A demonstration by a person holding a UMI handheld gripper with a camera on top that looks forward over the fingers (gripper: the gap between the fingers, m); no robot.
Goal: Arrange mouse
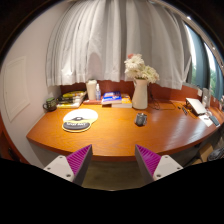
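Gripper view: gripper [113, 163] held level at the near edge of the wooden table [110, 140], fingers spread wide with nothing between the purple pads [80, 160]; no contact with any object.

Mouse [140, 119]: small dark body resting on the bare tabletop, well beyond the fingertips and slightly to the right of the gripper's centre line; long axis apparently running roughly away from the camera, though too small to confirm. Round white mouse pad [80, 119] further left, carrying a small dark object of uncertain identity; mouse and pad well apart, bare wood between them.

Behind the mouse: white vase with pale flowers [140, 90], standing upright near the table's far edge; stacked books [113, 99] just left of the vase; more items at the far left and far right of the table, not identifiable; pale curtains [110, 45] beyond.

Judged step: approach not yet begun; forward travel with a slight rightward correction likely required to bring the mouse between the fingers; probable destination the round pad to the left.
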